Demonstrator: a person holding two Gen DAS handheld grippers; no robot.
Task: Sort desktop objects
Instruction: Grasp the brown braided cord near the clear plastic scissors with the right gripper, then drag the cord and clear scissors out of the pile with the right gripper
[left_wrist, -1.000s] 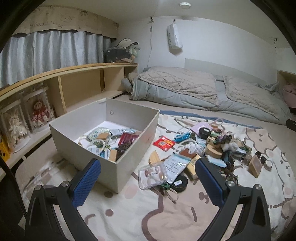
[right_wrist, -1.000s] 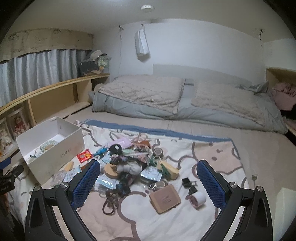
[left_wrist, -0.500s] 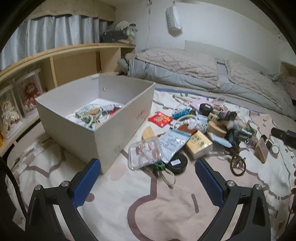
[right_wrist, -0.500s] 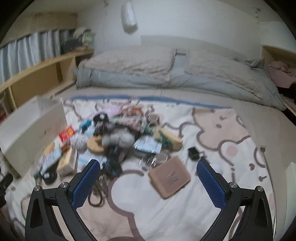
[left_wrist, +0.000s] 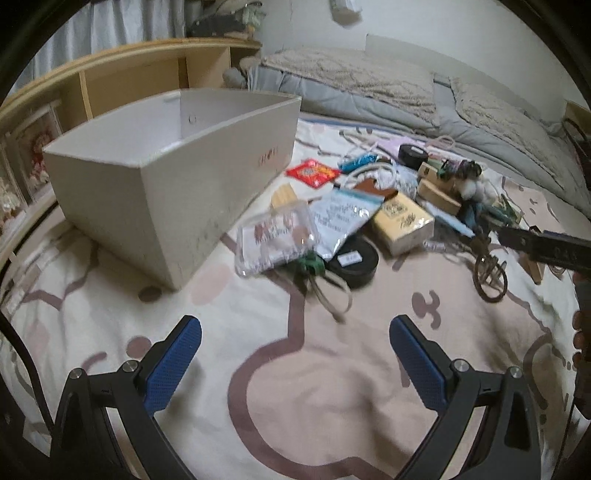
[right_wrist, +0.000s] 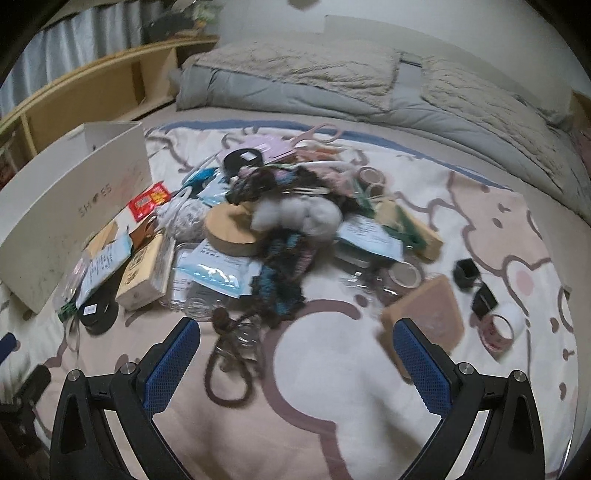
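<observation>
While both hand-held grippers (left_wrist: 295, 354) (right_wrist: 295, 354) gape empty: jumbled trinket heap (right_wrist: 280, 221) beside white box (left_wrist: 177, 173).

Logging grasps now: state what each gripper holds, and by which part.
Nothing is held. Left gripper and right gripper both have open, empty jaws above the blanket.

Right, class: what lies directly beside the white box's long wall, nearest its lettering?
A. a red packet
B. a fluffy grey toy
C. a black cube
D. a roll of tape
A: the red packet lies on the blanket right beside the white box, by its lettering.
</observation>
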